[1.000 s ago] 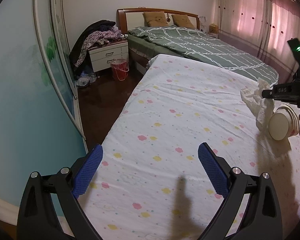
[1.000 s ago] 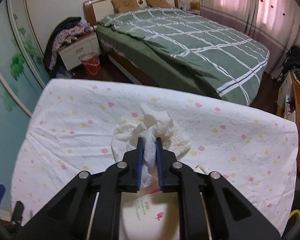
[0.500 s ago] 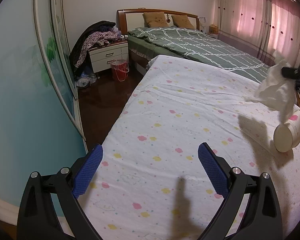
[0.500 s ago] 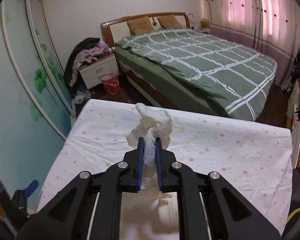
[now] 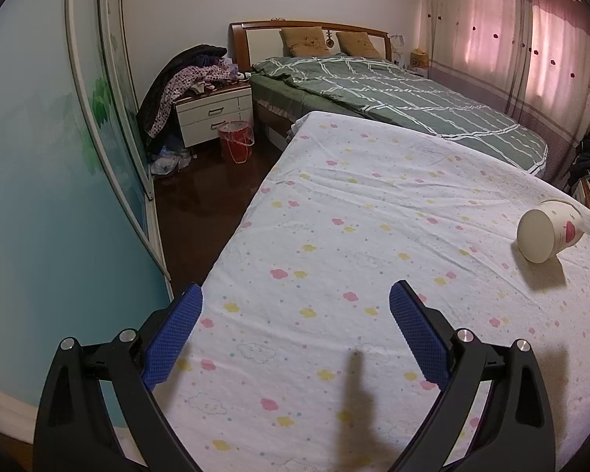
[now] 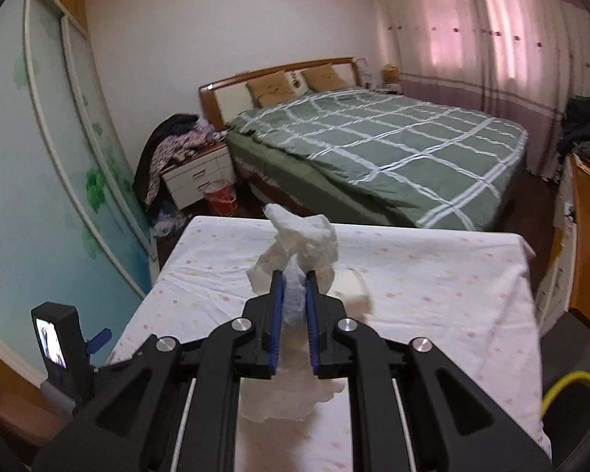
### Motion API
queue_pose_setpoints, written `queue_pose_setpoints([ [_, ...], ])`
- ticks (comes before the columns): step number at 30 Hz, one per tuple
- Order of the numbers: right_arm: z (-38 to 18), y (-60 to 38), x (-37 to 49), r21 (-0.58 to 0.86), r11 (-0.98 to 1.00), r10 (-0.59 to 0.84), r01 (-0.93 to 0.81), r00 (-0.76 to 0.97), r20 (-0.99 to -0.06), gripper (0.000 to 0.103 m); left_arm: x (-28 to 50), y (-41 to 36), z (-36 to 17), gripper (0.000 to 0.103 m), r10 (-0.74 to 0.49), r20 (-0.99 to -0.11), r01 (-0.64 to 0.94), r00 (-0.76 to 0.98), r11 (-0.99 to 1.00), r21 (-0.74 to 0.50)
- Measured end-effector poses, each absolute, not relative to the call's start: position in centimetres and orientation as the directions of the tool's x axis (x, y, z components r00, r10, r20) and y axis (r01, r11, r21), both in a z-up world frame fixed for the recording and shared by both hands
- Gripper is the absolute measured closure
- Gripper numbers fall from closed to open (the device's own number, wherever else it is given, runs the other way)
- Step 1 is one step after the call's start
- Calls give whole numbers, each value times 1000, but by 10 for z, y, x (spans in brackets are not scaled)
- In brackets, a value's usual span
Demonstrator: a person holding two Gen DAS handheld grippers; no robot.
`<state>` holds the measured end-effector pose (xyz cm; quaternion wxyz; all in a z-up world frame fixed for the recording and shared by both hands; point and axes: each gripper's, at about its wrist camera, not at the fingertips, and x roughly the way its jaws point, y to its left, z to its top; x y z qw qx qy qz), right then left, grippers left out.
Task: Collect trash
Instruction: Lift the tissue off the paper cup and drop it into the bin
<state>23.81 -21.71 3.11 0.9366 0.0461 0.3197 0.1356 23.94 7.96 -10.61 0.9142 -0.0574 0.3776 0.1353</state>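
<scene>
**Right gripper clamped on tissue above the sheeted bed**

Your right gripper (image 6: 294, 275) has its jaws closed almost fully, pinching a crumpled white tissue (image 6: 303, 238). The tissue bunches up past the fingertips and also hangs below them, held off the white flower-print sheet (image 6: 432, 275). Your left gripper (image 5: 295, 299) has its jaws spread wide with nothing between the blue pads (image 5: 173, 334); it hovers over the near end of the same sheet.

A cream paper cup (image 5: 546, 232) lies on its side at the right of the sheet, its base turned toward the left wrist camera. In the right wrist view the cup (image 6: 350, 287) sits just beyond and right of the fingertips, partly hidden by the tissue.

At the far left, a red waste bin (image 5: 236, 141) stands on the dark floor beside a white nightstand (image 5: 214, 114), next to the green plaid bed (image 6: 373, 145).
</scene>
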Motion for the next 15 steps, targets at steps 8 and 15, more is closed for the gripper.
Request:
queue_pose_setpoints([
  [8,20,-327,187,204,978,86,40,817,-570,92,237,74,-102,8,201,-696,-266,689,964,16],
  [15,-11,-431,150,159,907,-226,389,771,-596,91,237,51,-104,8,89,-719,-148,689,989,-19],
])
